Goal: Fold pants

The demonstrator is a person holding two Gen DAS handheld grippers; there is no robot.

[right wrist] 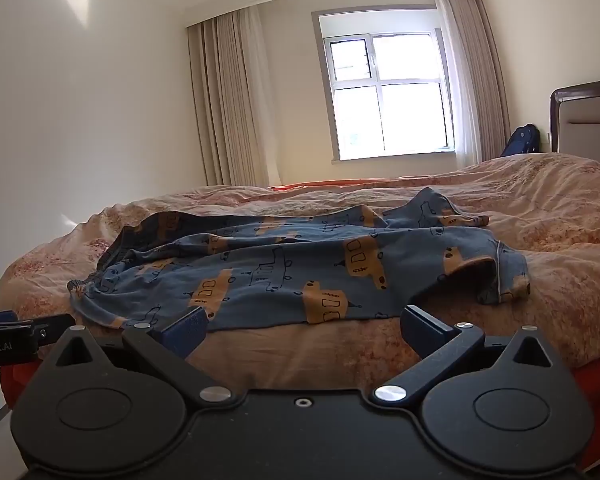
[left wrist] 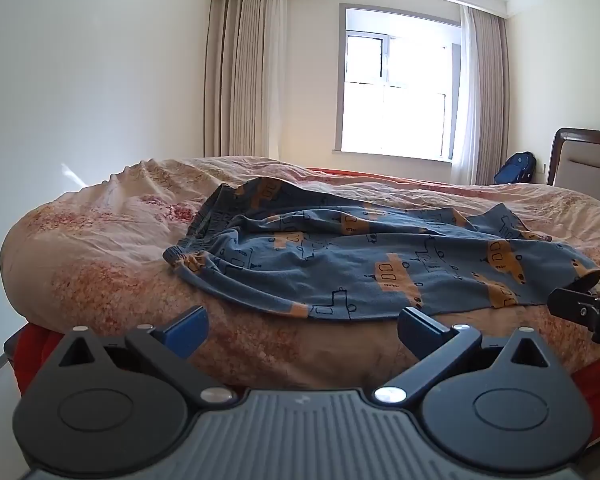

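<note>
The pants [left wrist: 340, 256] lie crumpled across the near part of the bed [left wrist: 100, 264], waistband toward the left, leg ends toward the right. One leg is partly stacked on the other, and the far leg end trails off behind. The near hem cuff is rolled open and stands up from the quilt.

Your left gripper [left wrist: 302, 330] hovers just short of the near edge of the cloth with its jaws spread wide and holding nothing. Your right gripper [right wrist: 302, 330] is likewise spread and empty, near the leg end.

Probable faults from this position:

- Pinching the quilt together with the pants. Cause: the cloth lies flat on soft, wrinkled bedding; a deep approach will likely gather both.
- Seizing one layer only. Cause: the legs overlap unevenly, so a fold would trap the existing creases.
- Uneven fold line. Cause: lifting one end before the other end is secured.
- Gripper collision. Cause: both tools work close together along the same edge.
</note>
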